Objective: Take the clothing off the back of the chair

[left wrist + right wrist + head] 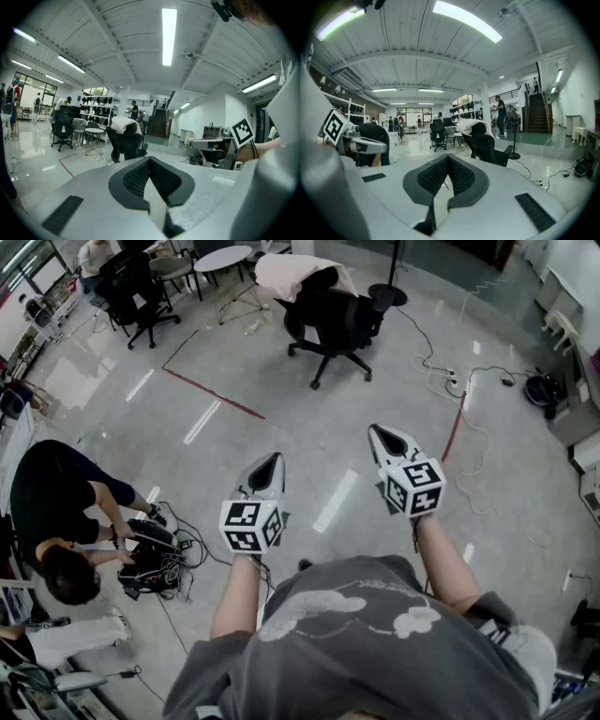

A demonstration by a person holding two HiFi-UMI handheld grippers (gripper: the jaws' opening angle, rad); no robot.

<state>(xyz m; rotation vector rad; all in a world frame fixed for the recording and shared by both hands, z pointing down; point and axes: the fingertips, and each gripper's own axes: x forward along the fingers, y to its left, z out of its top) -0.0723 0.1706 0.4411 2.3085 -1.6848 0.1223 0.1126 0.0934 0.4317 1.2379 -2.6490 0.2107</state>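
While both grippers hang side by side over the floor (309, 427), nothing is yet grasped, and the step in hand is judged to be the approach. The left gripper (270, 463) and the right gripper (386, 439) point toward 12 o'clock in the head view. Each gripper view shows its jaws closed tip to tip, with nothing between them. The clothing (292, 276), a pale garment, lies draped over the top of the backrest of a black office chair (330, 326). That chair stands at 12 o'clock from the grippers, well apart from them.

In the head view the garment's long axis runs roughly from 9 to 3 o'clock along the backrest's top edge. In the right gripper view the clothing (468, 125) caps the backrest, with the seat toward 3 o'clock. How far it hangs down the far side cannot be told.

To do the approach well, the person should walk up clear of the cables (441, 371) at 1 o'clock and open the jaws before arrival. Taking the cloth near the top edge, one gripper toward each end, should let it lift straight off without dragging or turning the wheeled chair.
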